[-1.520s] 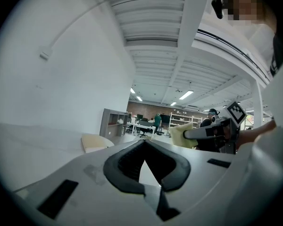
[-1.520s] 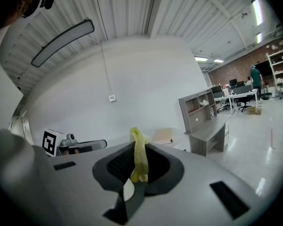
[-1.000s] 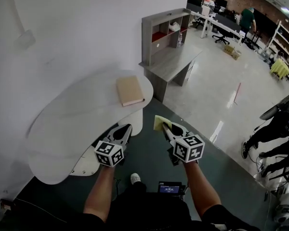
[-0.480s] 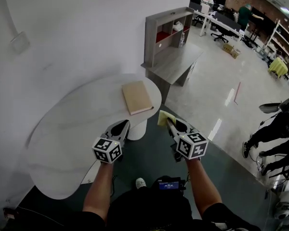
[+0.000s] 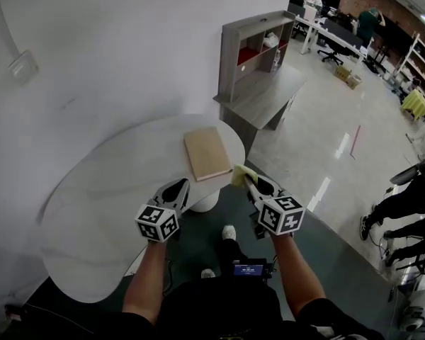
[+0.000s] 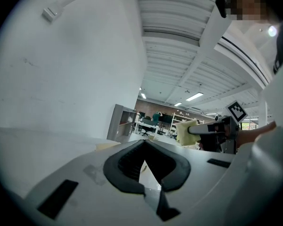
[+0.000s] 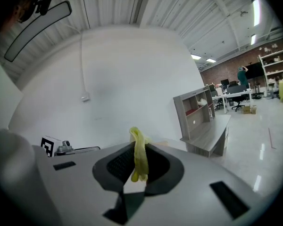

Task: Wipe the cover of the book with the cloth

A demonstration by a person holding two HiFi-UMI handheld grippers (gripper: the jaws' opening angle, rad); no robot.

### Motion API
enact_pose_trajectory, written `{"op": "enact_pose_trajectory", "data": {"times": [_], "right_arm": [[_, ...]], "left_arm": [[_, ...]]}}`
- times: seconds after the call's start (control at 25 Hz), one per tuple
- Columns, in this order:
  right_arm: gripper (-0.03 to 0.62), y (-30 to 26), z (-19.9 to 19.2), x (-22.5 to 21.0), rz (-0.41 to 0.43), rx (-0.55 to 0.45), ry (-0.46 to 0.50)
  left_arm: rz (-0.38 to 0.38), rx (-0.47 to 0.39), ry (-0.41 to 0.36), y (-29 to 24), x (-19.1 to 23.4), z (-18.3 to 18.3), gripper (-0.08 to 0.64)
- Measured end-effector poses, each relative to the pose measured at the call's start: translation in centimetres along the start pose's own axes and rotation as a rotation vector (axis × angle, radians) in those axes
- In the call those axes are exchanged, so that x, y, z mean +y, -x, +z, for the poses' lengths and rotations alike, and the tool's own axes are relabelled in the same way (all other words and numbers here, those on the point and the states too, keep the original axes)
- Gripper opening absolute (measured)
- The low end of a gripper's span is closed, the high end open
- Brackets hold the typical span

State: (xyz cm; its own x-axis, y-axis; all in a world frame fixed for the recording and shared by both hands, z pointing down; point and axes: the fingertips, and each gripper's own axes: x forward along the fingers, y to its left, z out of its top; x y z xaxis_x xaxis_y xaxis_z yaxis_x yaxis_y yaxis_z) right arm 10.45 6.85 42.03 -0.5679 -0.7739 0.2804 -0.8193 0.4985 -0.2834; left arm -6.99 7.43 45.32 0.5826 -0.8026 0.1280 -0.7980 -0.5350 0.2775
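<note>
Book [image 5: 207,153], tan and closed, lies flat on the white table [image 5: 106,190], near its 2 o'clock edge. The right gripper [image 5: 246,180] pinches the yellow cloth [image 5: 240,173] just beside the book's 4 o'clock corner. The left gripper [image 5: 177,188], at the book's 7 o'clock, has its jaws together and empty.

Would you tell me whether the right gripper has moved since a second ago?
Yes: forward, toward the table. The cloth in the right gripper was well short of the book; now it is beside its near right corner.
</note>
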Motion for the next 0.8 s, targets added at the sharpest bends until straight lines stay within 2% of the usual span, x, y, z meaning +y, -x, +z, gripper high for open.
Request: {"op": "enact_pose_trajectory", "data": {"times": [0.52,0.8], "right_arm": [[0.087,-11.8,5.7,-5.8,0.101,0.048,0.001],[0.087,-16.5,7.7,-8.5,0.172,0.092,0.010]], "left_arm": [[0.103,-0.006,0.001,-9.5,7.5,4.7,0.002],[0.175,0.002,0.016,-13.3,10.0,5.5,0.002]]}}
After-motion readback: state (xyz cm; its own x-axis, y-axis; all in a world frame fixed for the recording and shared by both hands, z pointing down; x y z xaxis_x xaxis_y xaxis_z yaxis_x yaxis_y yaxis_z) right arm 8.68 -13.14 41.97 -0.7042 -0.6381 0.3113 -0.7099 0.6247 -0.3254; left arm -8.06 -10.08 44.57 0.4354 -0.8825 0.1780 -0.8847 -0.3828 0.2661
